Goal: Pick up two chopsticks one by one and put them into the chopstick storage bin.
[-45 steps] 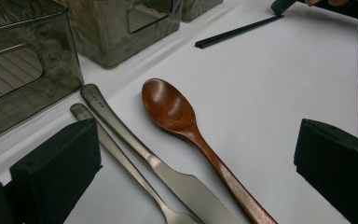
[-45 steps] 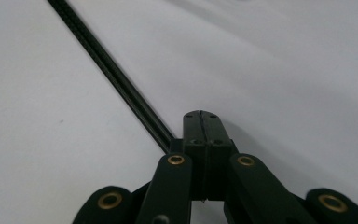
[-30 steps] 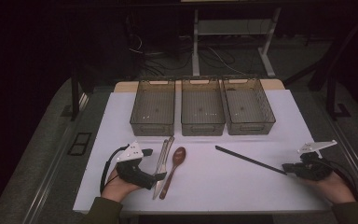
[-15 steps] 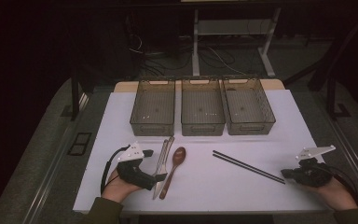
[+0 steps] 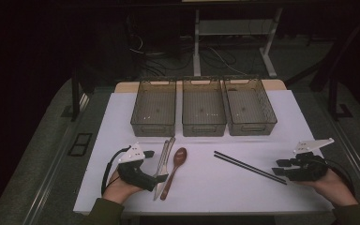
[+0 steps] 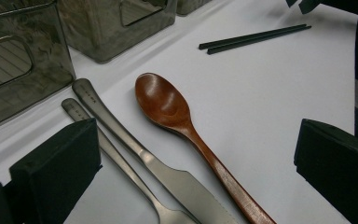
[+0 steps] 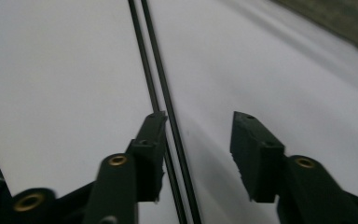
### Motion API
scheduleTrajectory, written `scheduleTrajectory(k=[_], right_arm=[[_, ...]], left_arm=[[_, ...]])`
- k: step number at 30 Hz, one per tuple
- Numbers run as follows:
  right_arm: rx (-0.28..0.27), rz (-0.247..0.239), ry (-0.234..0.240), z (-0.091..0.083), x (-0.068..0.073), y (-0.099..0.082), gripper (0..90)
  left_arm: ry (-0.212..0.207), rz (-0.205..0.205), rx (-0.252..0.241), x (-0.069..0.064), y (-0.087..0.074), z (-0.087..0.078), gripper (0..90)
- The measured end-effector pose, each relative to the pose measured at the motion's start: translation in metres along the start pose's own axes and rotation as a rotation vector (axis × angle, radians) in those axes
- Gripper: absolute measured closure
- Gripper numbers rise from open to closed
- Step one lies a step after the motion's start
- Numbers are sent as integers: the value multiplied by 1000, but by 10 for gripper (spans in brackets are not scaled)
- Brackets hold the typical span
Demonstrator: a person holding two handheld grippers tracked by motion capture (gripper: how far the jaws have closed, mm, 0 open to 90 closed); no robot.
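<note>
Released since a second ago, when one end was lifted in the right gripper (image 5: 282,168), the black chopsticks (image 5: 249,167) now lie flat on the white tabletop (image 5: 225,187), right of the wooden spoon (image 5: 173,171). That gripper's jaws have just been opening and stand partly apart, pressing on nothing; in the right gripper view the chopsticks (image 7: 161,93) run between them, close by one jaw. At the left, the left gripper (image 5: 154,180) rests wide open beside the knife (image 5: 165,161) and fork (image 5: 158,161), below three bins (image 5: 203,124).

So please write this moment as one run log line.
right gripper: jaws just opened, off chopsticks | chopsticks: flat on table | left gripper: open by spoon
</note>
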State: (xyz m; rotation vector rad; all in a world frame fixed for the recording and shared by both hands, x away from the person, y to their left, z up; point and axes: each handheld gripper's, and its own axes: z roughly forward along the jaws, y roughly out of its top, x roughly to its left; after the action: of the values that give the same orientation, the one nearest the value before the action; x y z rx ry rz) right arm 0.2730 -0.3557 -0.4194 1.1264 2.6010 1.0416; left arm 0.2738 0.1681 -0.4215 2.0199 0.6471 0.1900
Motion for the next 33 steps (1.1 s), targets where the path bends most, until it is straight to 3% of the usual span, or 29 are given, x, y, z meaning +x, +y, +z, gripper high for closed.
scheduleTrajectory(k=[5, 13, 19, 26, 33], right_arm=[[-29, -21, 26, 7, 2, 15, 447], [-85, -45, 102, 23, 5, 40, 387], [-130, -78, 139, 35, 8, 53, 390], [-99, -109, 127, 41, 6, 48, 625], [-42, -126, 136, 50, 5, 43, 725]], left_arm=[[-2, -8, -8, -1, -1, 1, 0], [-5, -10, -6, -1, -2, 2, 0], [-10, -5, -1, -2, -2, 4, 0], [-9, -3, -7, -1, -2, 4, 0], [-7, -3, -7, -1, -2, 4, 0]])
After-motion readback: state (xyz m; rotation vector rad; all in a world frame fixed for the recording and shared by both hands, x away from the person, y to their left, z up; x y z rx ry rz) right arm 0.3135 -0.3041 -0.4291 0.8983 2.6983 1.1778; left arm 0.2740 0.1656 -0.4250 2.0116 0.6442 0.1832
